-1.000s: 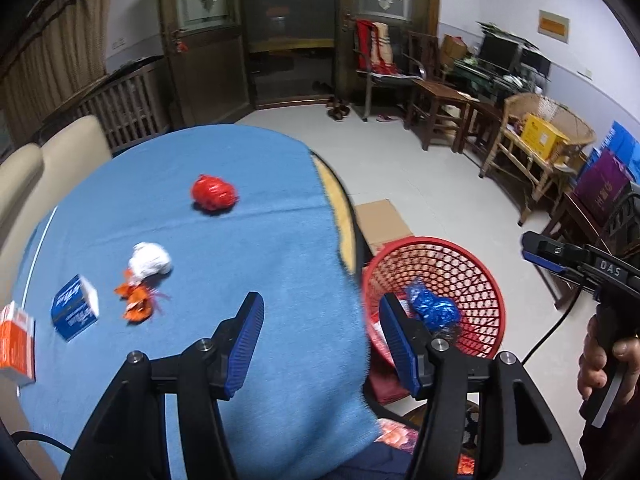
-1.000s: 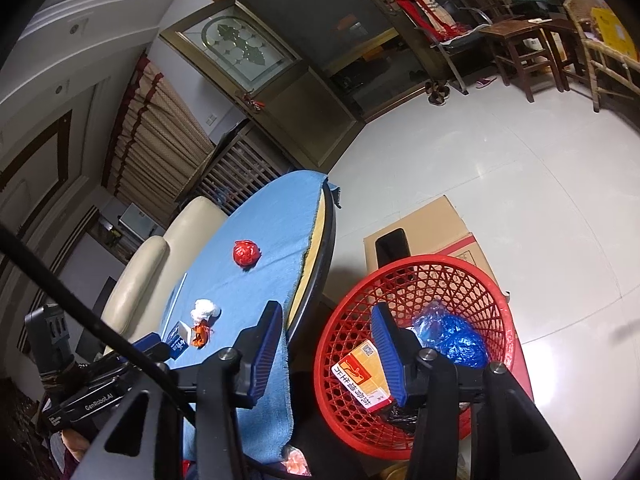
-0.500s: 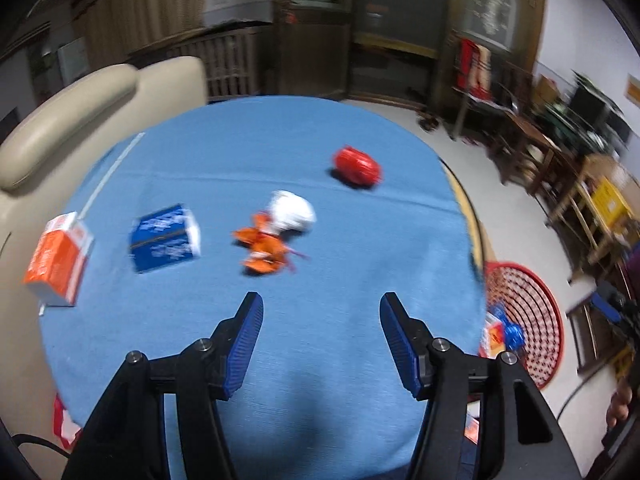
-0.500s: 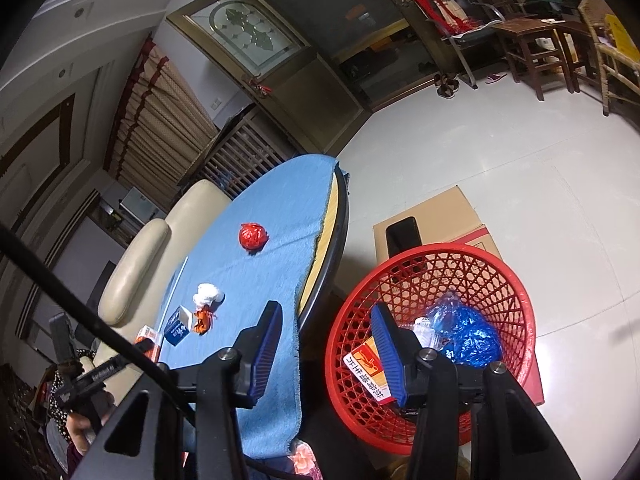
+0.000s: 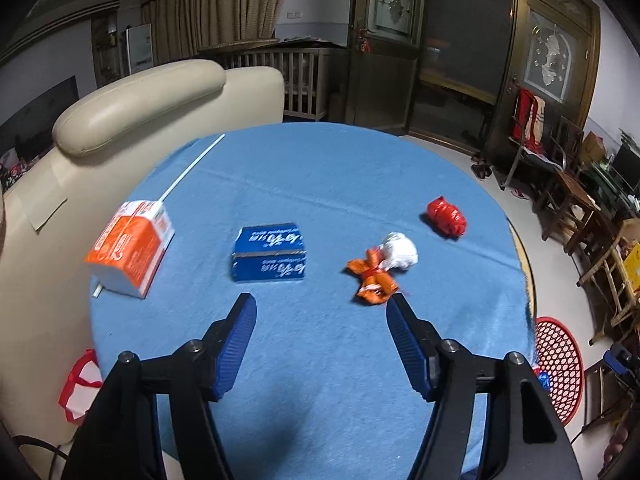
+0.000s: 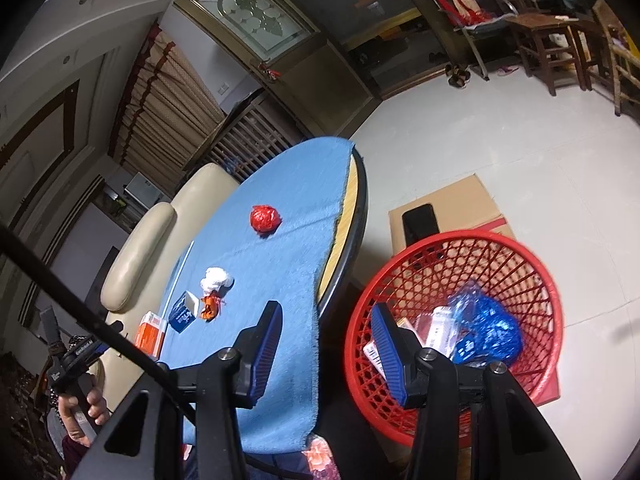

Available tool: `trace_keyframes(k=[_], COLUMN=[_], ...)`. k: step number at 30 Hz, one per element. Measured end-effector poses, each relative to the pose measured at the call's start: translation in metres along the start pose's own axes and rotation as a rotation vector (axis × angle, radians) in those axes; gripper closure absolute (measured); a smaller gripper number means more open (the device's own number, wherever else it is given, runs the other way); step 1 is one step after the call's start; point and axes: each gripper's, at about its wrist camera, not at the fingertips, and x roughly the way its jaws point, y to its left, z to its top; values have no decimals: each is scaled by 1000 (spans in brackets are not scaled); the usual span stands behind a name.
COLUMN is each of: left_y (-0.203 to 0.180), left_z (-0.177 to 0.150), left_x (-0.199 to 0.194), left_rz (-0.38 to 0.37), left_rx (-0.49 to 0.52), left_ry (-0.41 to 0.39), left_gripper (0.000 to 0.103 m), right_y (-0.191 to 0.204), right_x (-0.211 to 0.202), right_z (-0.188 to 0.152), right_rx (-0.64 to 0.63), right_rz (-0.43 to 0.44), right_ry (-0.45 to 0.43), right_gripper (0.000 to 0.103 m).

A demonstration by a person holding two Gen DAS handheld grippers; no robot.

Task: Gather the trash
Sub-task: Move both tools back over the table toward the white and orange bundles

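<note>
On the round table with a blue cloth (image 5: 320,184) lie an orange-and-white carton (image 5: 130,250), a blue box (image 5: 269,254), an orange wrapper (image 5: 372,278), a white crumpled ball (image 5: 398,251) and a red crumpled ball (image 5: 447,216). My left gripper (image 5: 320,312) is open and empty above the near part of the cloth, short of the blue box. My right gripper (image 6: 325,318) is open and empty, hovering between the table edge and the red mesh basket (image 6: 532,264), which holds blue plastic and cartons. The table items also show in the right wrist view, such as the red ball (image 6: 265,218).
A cream sofa (image 5: 132,100) borders the table's far left. The red basket (image 5: 558,364) stands on the floor right of the table, on a cardboard box (image 6: 452,208). Wooden chairs (image 5: 568,192) and furniture line the right wall.
My left gripper has swung left from the basket side, over the table toward the blue box and carton. My right gripper has shifted slightly near the basket. Both stay open.
</note>
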Motion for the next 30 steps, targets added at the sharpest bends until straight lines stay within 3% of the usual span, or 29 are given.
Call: trace_keyframes(k=[16,30], left_y=[39,96], left_z=[-18,-34], left_x=[1,-4], left_rz=[4,27], left_rx=[-54,-156], left_ry=[18,13], left_gripper=[35,35], right_y=[37,87], right_x=[31,60], right_z=[-14,-27], right_rx=[-58,-148], right_rz=[13,23], right_ry=[78,148], right_gripper=[53,53])
